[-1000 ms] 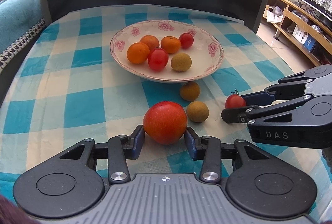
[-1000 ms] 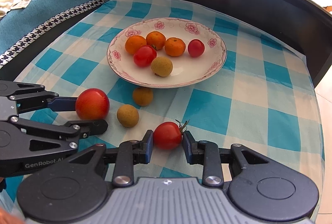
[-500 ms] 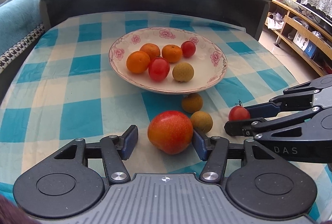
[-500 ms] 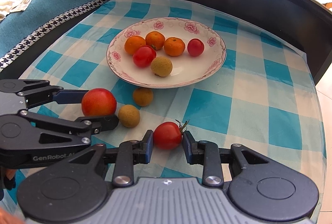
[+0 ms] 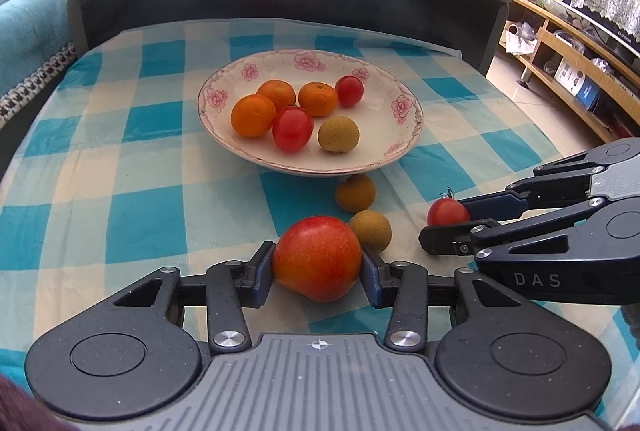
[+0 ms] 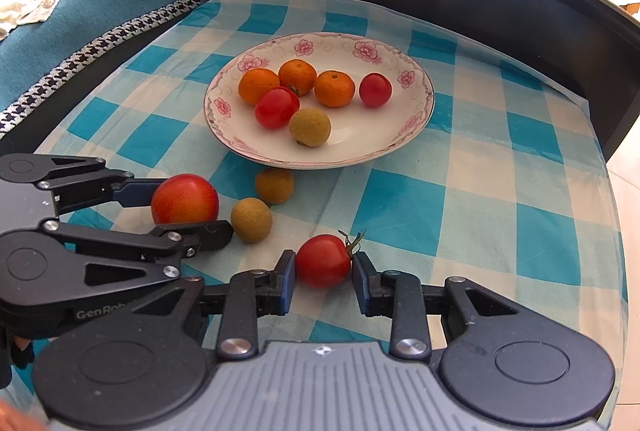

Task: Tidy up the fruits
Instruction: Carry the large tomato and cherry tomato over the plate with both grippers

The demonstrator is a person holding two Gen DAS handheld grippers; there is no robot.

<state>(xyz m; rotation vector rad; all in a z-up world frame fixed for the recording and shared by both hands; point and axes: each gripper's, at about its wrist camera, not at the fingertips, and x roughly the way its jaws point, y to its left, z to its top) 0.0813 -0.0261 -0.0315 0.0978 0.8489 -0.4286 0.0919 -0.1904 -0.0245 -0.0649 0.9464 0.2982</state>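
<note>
Left wrist view: the left gripper has just closed its fingers onto the big red apple on the checked worktop — pads touching both sides. The right gripper pinches the small tomato, both likely bound for the plate.

6 fruits in floral plate, 4 on cloth
</note>
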